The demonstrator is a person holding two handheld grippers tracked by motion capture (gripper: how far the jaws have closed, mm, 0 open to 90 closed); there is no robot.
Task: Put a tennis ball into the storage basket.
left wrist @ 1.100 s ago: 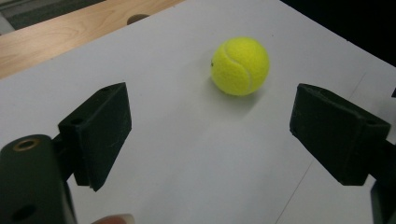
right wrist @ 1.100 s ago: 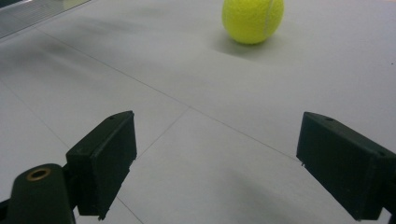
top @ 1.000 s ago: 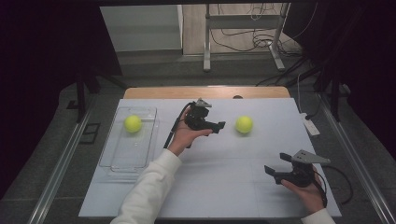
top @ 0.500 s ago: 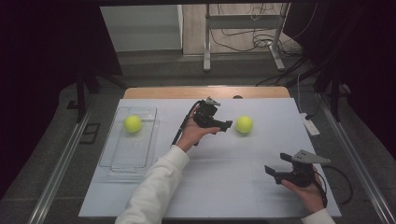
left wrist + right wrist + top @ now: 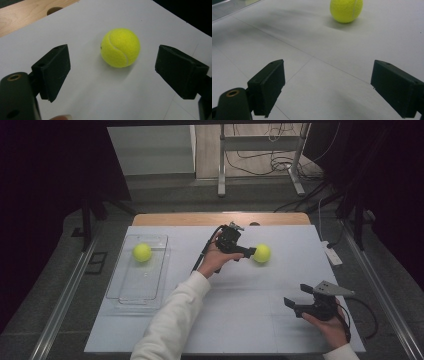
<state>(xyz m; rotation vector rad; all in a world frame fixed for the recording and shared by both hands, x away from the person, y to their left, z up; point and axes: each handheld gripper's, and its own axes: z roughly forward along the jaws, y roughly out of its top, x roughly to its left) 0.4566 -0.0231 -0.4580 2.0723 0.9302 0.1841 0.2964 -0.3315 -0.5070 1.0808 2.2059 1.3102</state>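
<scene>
Nearest the person's edge of the white table sheet: right hand-held black two-jaw gripper, low over the sheet at its right side, jaws spread wide with nothing between them. In the right gripper view, bare white surface between both black pads, ball far ahead near the top edge.

Mid-table: left hand-held black two-jaw gripper on an outstretched arm in a white sleeve, pointed toward the right. Jaws wide apart, gripping nothing. In the left gripper view, gripper aimed straight at the yellow felt tennis ball; ball resting on the sheet just beyond the pad tips, centred in the gap, clear of both pads.

Same ball in the high view: right of table centre, just beside the left gripper's tips, touching not discernible from above.

Left side of the table: clear rectangular plastic tray, lying flat, long axis running away from the person. Second yellow tennis ball inside it, toward the far end.

Far edge: strip of bare wooden tabletop beyond the sheet.
</scene>
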